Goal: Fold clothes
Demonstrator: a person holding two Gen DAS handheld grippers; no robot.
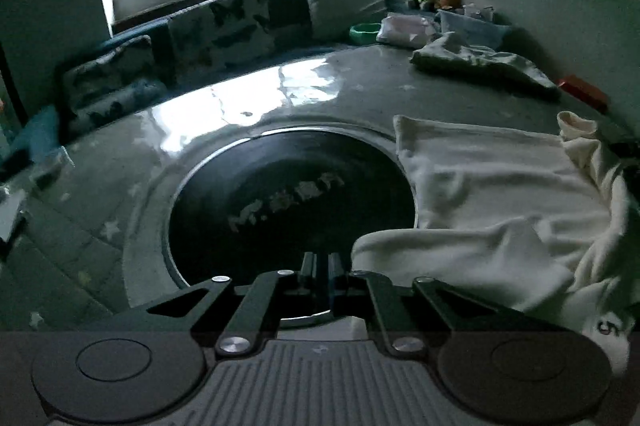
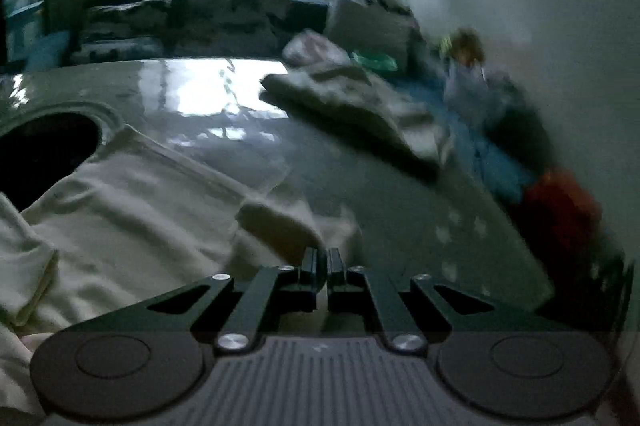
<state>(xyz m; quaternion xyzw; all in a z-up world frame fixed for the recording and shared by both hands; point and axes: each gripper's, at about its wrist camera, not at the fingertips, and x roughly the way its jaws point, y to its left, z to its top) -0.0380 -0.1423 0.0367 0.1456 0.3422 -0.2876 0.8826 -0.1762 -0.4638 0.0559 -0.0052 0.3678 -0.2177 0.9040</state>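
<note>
A cream-white garment (image 1: pixel 492 194) lies spread on the grey round table (image 1: pixel 280 94), partly over the dark round insert (image 1: pixel 288 202) in the table's middle. My left gripper (image 1: pixel 322 266) is shut and empty, over the insert just left of the garment's near folded edge. In the right wrist view the same garment (image 2: pixel 132 210) lies at the left. My right gripper (image 2: pixel 323 262) is shut and empty, at the garment's right edge by a folded sleeve (image 2: pixel 280 222). That view is blurred.
A second crumpled pale garment (image 1: pixel 480 62) lies at the table's far right; it also shows in the right wrist view (image 2: pixel 352 106). Cushions (image 1: pixel 220 26), a green bowl (image 1: pixel 364 32), toys and an orange-red object (image 1: pixel 584 90) sit around the bench behind the table.
</note>
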